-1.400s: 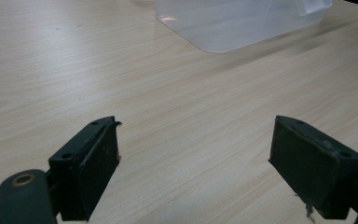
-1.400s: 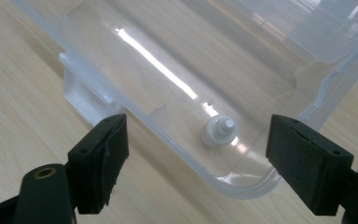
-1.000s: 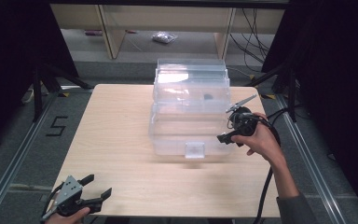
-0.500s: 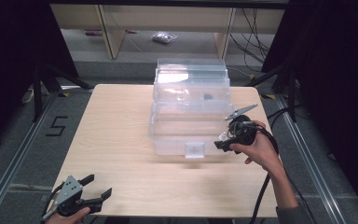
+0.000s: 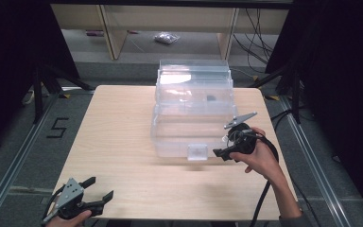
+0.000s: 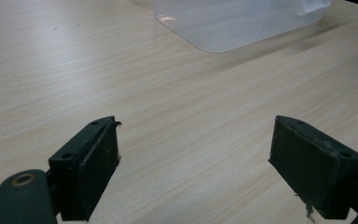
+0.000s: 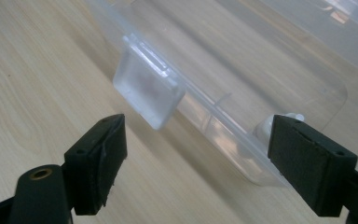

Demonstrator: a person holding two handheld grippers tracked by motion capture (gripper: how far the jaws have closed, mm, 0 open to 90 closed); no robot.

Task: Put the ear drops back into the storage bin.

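A clear plastic storage box (image 5: 191,111) with a lid stands in the middle of the wooden table (image 5: 118,123); a small dark object shows inside near its back. A frosted latch tab (image 5: 197,152) (image 7: 148,87) hangs off the box's front edge. My right gripper (image 5: 220,153) (image 7: 196,163) is open and hovers just right of that latch, at the box's front right corner, with nothing between its fingers. At the table's near left corner my left gripper (image 5: 99,189) (image 6: 193,172) is held open over bare wood, the box's corner (image 6: 233,23) far ahead.
Shelving (image 5: 170,28) with a small bag (image 5: 164,38) on the floor stands behind the table. Black stands and cables (image 5: 283,71) flank the right side. A floor mark "5" (image 5: 56,127) lies left of the table.
My right gripper has moved down and toward the near edge, from beside the box's right side to its front right corner near the latch. The left gripper stays put.
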